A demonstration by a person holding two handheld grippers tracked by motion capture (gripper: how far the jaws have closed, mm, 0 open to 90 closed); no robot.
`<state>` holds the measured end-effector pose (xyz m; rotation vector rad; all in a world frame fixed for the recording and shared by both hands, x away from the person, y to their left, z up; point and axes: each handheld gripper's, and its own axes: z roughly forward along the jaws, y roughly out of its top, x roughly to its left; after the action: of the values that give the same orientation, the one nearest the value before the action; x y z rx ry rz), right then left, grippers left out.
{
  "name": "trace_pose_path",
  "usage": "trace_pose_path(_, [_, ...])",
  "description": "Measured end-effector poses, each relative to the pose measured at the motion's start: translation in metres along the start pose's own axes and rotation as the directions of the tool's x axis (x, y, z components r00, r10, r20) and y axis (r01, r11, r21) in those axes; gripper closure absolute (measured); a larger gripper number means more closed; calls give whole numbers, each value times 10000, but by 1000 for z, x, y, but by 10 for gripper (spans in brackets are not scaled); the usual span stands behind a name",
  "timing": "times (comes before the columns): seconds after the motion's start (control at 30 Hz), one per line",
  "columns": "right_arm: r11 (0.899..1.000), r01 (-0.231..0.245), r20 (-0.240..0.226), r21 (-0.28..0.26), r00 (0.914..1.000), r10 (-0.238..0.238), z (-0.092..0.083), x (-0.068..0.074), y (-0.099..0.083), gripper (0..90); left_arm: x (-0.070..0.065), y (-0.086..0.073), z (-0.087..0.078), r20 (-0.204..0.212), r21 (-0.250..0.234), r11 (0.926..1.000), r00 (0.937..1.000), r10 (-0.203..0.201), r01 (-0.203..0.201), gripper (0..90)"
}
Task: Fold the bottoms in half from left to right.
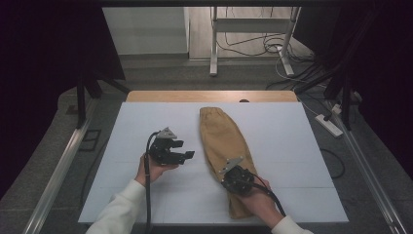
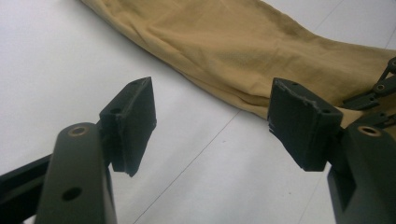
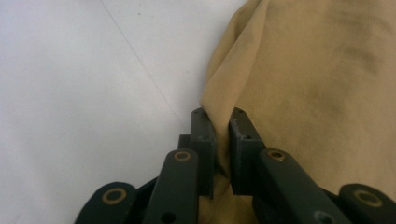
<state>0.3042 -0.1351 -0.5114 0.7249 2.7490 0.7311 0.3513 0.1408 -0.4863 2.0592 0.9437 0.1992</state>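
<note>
A tan folded garment (image 1: pixel 225 141) lies lengthwise on the white table (image 1: pixel 146 122), its gathered waistband at the far end. My right gripper (image 1: pixel 229 171) sits on the garment's near left edge, shut on a pinched fold of the tan cloth (image 3: pixel 223 122). My left gripper (image 1: pixel 184 148) hovers to the left of the garment, jaws wide open and nothing between them; in the left gripper view its fingertips (image 2: pixel 135 116) frame bare table just short of the garment's edge (image 2: pixel 233 51).
A power strip (image 1: pixel 329 124) and cables lie on the floor to the right. Metal rails (image 1: pixel 63 161) run along both sides of the table. A wooden strip (image 1: pixel 209 96) borders the table's far edge, with a desk frame (image 1: pixel 251 34) beyond.
</note>
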Motion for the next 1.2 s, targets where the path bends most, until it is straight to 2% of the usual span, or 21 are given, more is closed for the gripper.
trace_pose_path(0.3, [9972, -462, -749, -585, 9963, 418, -6, 0, 1, 839, 1, 0, 0, -22, -13, 10000, 10000, -5, 5, 318])
trace_pose_path(0.47, [9937, -680, -1393, -888, 9887, 552, -7, 3, 3, 837, 1, 0, -1, -49, -23, 10000, 10000, 2, -3, 317])
trace_pose_path(0.63, [9941, -619, -1672, -886, 9848, 465, -4, 9, 6, 836, 2, 0, -1, -56, -17, 10000, 10000, 8, -8, 316])
trace_pose_path(0.83, [9910, -626, -2229, -1181, 9742, 350, 0, 15, 10, 835, 2, 0, -1, -72, -13, 10000, 10000, 1, -1, 316])
trace_pose_path(0.97, [9889, -417, -2320, -1428, 9727, 75, 4, 23, 15, 835, 2, 0, -1, -68, 1, 10000, 10000, 0, 0, 316])
trace_pose_path(1.2, [9881, -285, -2485, -1510, 9686, -100, 15, 36, 28, 834, 2, 0, -1, -81, -13, 10000, 10000, 3, -3, 315])
